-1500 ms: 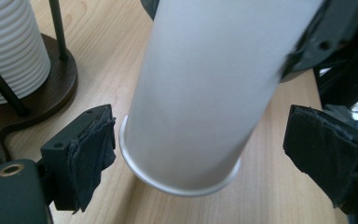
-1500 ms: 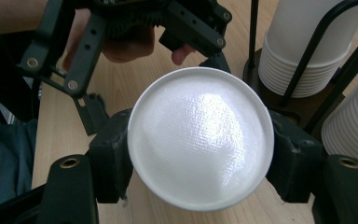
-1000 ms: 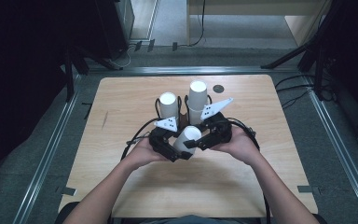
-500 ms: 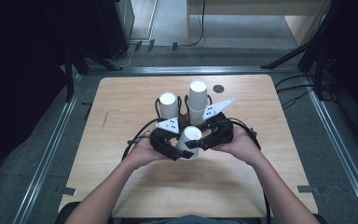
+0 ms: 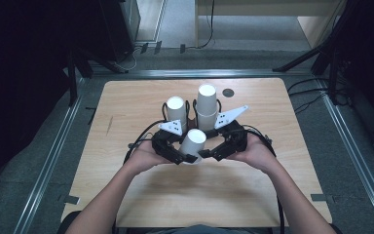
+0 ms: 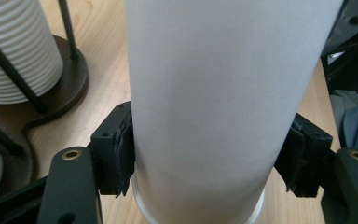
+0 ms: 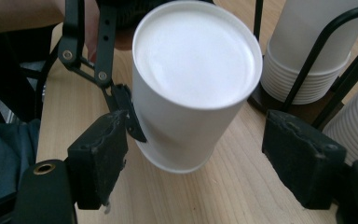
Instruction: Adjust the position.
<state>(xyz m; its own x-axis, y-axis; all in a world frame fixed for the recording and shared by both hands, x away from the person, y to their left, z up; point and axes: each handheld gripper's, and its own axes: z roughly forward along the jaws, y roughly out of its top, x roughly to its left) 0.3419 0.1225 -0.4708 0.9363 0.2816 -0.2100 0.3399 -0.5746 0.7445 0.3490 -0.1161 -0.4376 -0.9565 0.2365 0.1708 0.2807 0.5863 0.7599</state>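
The wooden table [image 5: 126,195] stands in a dim room with dark flooring around it. Near its middle, your two grippers meet at an upside-down white paper cup [image 5: 194,142]. Your left gripper [image 6: 209,158] clamps the cup, both pads pressed on its wall. Your right gripper [image 7: 193,158] has just been opening; its jaws now stand apart on either side of the cup without touching it. Just behind, a dark wire holder [image 5: 191,115] carries two stacks of cups [image 5: 205,105].
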